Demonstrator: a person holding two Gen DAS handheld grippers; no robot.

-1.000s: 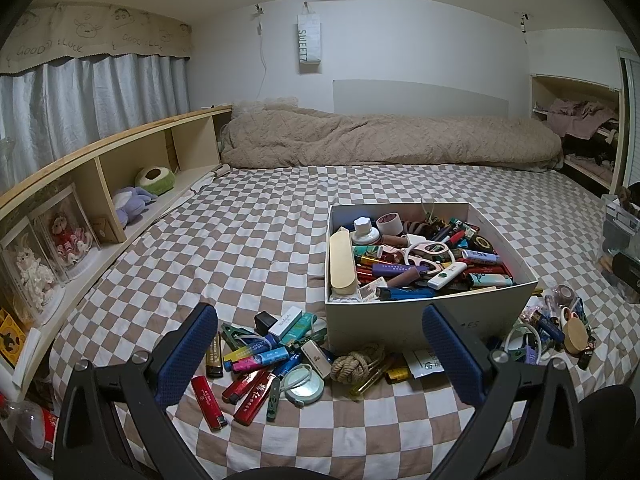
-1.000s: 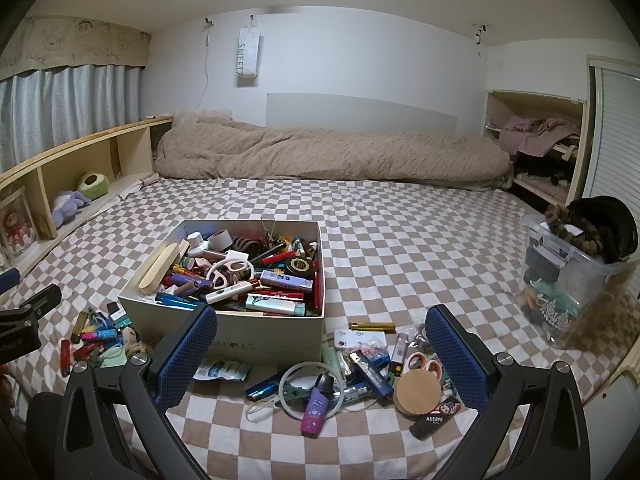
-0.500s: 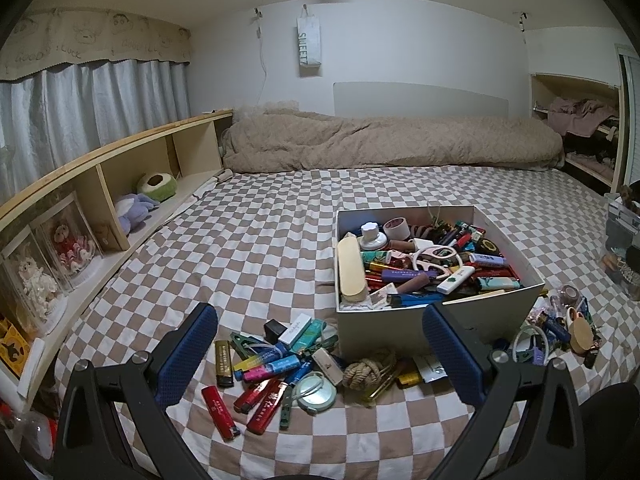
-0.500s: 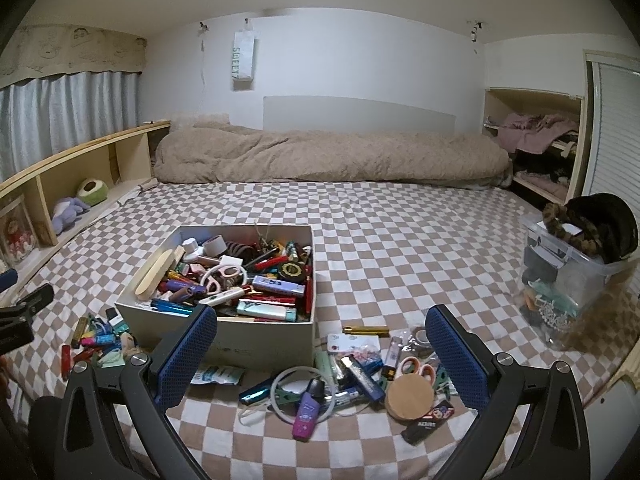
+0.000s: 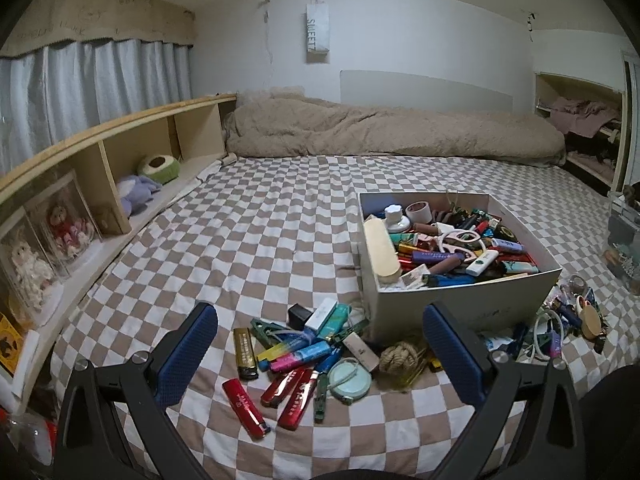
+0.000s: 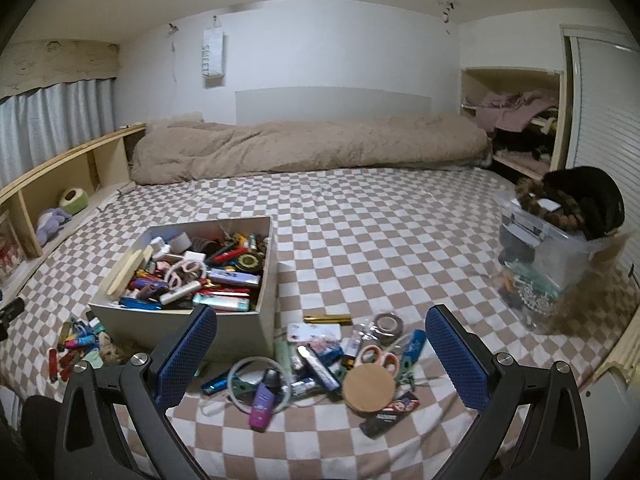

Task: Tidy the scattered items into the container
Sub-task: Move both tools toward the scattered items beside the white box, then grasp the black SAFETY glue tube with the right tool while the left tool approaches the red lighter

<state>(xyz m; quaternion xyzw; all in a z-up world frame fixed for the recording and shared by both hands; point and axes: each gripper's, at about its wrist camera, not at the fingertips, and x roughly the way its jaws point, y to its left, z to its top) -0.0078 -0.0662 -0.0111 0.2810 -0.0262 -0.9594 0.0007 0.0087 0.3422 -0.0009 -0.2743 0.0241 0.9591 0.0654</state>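
A white cardboard box (image 5: 468,306) (image 6: 184,322), filled with small items, sits on the checkered bed. Scattered to its left lie red lighters (image 5: 244,402), a gold lighter (image 5: 245,347), a round teal compact (image 5: 351,379) and a rope knot (image 5: 397,355). My left gripper (image 5: 320,354) hovers open above this pile. To the box's right lie a round wooden lid (image 6: 368,390), a purple bottle (image 6: 264,400), scissors (image 6: 378,356) and a tape roll (image 6: 388,323). My right gripper (image 6: 320,354) is open over them, holding nothing.
A wooden shelf (image 5: 132,160) with plush toys runs along the left edge. A beige duvet (image 5: 384,132) lies at the far end. A clear plastic bin (image 6: 560,268) with hair accessories stands at the right. Bare checkered sheet (image 6: 380,232) stretches beyond the box.
Both grippers have drifted: the left view has shifted so the box sits further right, and the right view has swung right, bringing its scattered pile between the fingers.
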